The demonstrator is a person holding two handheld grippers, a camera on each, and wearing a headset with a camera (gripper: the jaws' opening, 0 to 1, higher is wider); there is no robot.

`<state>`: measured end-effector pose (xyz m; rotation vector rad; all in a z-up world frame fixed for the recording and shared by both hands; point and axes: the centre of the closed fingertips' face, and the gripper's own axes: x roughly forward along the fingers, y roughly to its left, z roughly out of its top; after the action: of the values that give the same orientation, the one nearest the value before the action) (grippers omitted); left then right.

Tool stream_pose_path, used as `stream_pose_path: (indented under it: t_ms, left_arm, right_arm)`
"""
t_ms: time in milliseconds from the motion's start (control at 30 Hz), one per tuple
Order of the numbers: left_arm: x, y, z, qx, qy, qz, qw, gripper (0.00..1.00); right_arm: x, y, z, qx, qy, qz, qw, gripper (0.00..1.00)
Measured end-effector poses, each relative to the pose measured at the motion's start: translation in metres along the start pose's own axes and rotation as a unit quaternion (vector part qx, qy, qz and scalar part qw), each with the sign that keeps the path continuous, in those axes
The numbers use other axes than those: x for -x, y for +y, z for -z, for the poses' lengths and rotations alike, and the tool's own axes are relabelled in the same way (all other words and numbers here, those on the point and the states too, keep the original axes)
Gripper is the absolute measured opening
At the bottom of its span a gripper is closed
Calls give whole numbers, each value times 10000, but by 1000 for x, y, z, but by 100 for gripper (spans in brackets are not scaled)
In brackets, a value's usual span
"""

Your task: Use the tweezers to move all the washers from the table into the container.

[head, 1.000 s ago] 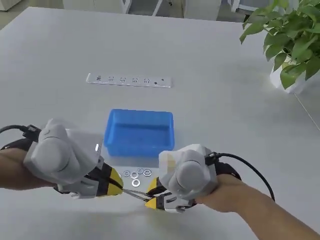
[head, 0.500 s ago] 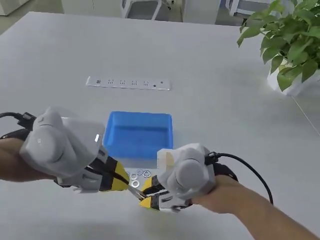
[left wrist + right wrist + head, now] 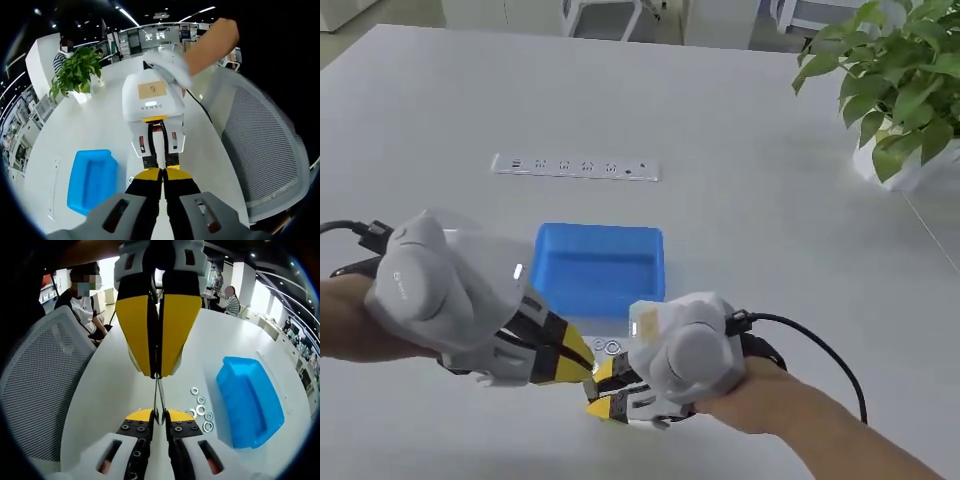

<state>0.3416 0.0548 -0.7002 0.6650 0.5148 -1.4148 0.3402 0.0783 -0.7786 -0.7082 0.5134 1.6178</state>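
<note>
Two hand-held grippers meet tip to tip over a pale grey bench [image 3: 770, 230], sharing a slim pair of metal tweezers [image 3: 158, 395] between them. The left gripper [image 3: 582, 358] has its yellow tongs pressed narrow on one end of the tweezers, while the right gripper [image 3: 598, 392] has its own yellow-tipped tongs pinched on the other end; in the right gripper view the thin steel runs straight from one pair of tongs to the other. A small cluster of washers [image 3: 201, 407] lies loose on the bench, just right of the tweezers in that view and close beside the near wall of the blue container [image 3: 600, 270], which sits just beyond the grippers in the head view. No washer can be made out inside the container. Farther off lie a white power strip [image 3: 575, 167] and, at the far right, a leafy potted plant [image 3: 890, 80]. A grey mesh chair [image 3: 45, 380] stands at the bench's edge.
</note>
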Motion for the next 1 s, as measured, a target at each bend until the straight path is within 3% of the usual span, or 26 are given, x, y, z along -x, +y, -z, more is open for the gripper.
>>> stream_pose_path:
  t_ms: [333,1000]
  left_arm:
    - [-4,-1,-8,179,-293,-6,9994,6]
    - [-1,-4,-15,189,-337,-22,9993,6]
  right_arm:
    - [1,1,3,-44,-46,-2,10000,10]
    - [3,1,5,2,18,-4,10000,10]
